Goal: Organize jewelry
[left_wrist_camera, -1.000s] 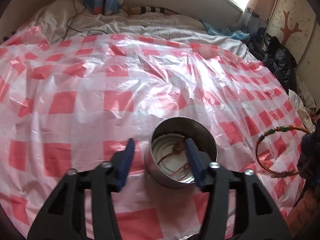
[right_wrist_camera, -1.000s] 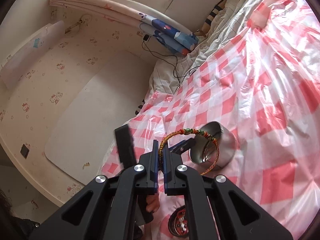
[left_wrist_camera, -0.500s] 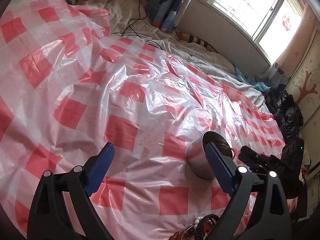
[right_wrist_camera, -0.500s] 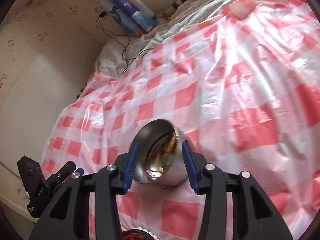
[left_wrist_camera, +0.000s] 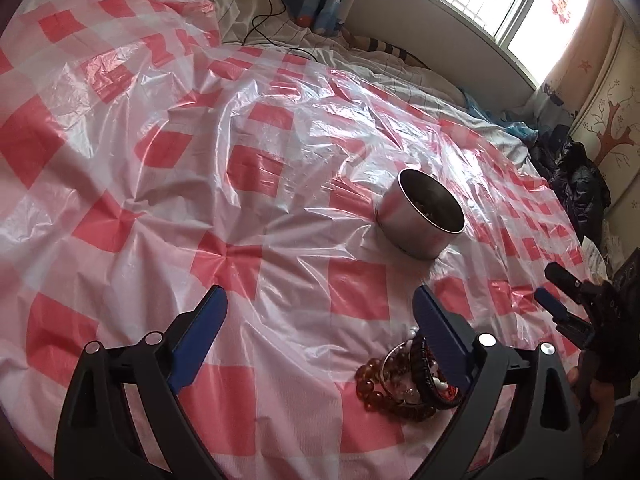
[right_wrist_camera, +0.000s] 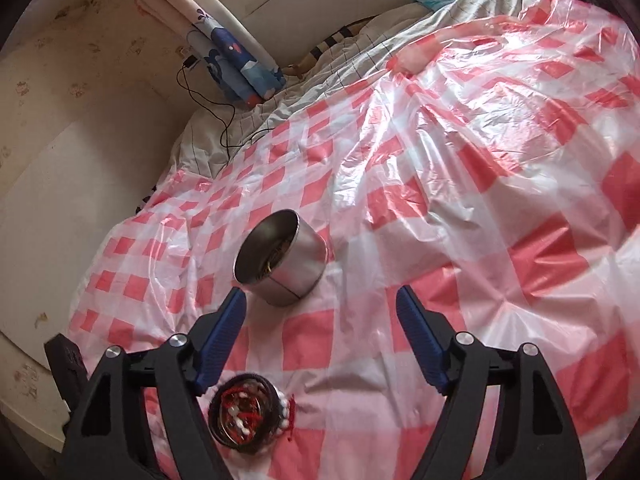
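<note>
Some jewelry's in your tin (left_wrist_camera: 420, 220); bracelet pile (left_wrist_camera: 404, 380) remains. Right tool (right_wrist_camera: 320, 316) has just been opening, nothing between; left tool (left_wrist_camera: 320, 320) wide, empty.

tin (left_wrist_camera: 416, 224) x1 | bracelet pile (left_wrist_camera: 404, 384) x1 | grippers x2

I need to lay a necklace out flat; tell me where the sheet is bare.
Bare: the checked sheet left of the metal tin, and the stretch between tin and bracelet pile. Crowded: around that pile, with the left gripper above it and the right gripper alongside.
</note>
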`<state>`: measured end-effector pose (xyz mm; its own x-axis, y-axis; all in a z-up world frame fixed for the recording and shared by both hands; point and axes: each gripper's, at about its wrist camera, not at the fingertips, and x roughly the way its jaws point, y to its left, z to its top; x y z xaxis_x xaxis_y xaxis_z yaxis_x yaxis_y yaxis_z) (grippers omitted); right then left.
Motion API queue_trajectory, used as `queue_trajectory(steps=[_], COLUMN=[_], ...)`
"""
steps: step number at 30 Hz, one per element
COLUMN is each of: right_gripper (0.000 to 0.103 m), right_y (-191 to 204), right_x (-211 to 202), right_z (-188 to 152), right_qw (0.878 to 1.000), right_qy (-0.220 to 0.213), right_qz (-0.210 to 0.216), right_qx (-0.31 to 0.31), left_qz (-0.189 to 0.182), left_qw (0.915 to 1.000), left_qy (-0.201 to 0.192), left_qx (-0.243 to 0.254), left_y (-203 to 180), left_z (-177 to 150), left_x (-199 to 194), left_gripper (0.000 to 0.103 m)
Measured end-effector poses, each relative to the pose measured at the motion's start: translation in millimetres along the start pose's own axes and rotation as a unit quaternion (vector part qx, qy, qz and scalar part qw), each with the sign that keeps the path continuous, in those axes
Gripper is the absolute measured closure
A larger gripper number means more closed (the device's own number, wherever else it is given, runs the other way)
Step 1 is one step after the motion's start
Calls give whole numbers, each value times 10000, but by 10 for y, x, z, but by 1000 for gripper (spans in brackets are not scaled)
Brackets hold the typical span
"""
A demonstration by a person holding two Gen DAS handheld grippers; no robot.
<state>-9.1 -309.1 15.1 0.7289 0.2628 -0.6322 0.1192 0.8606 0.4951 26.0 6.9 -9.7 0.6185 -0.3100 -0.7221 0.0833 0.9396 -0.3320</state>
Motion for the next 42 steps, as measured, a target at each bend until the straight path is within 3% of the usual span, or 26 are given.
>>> queue_trajectory(steps=[3, 5, 10, 21, 42], right_gripper=[20, 18, 9, 8, 8], right_y=[43, 122, 409, 458, 457], right_x=[-150, -230, -275, -141, -40], right_z=[-234, -332, -512, -677, -649], right_qw=[9989, 9981, 9888, 9873, 9884], right_qy=[-73, -214, -552, -425, -350], right_qz=[-371, -387, -813, -1004, -1043], right_qx=[-285, -424, -1122, -1158, -1043], left_qz=[83, 170, 565, 1064, 1087], left_qw=[9998, 9994, 9962, 9871, 9861], left_qy=[-61, -93, -275, -409, -323], left_qx=[166, 284, 607, 1124, 1212], left_y=[-74, -119, -194, -332, -393], left_z=[-56, -83, -171, -198, -157], left_x=[-37, -47, -130, -119, -15], left_gripper=[12, 11, 8, 8, 8])
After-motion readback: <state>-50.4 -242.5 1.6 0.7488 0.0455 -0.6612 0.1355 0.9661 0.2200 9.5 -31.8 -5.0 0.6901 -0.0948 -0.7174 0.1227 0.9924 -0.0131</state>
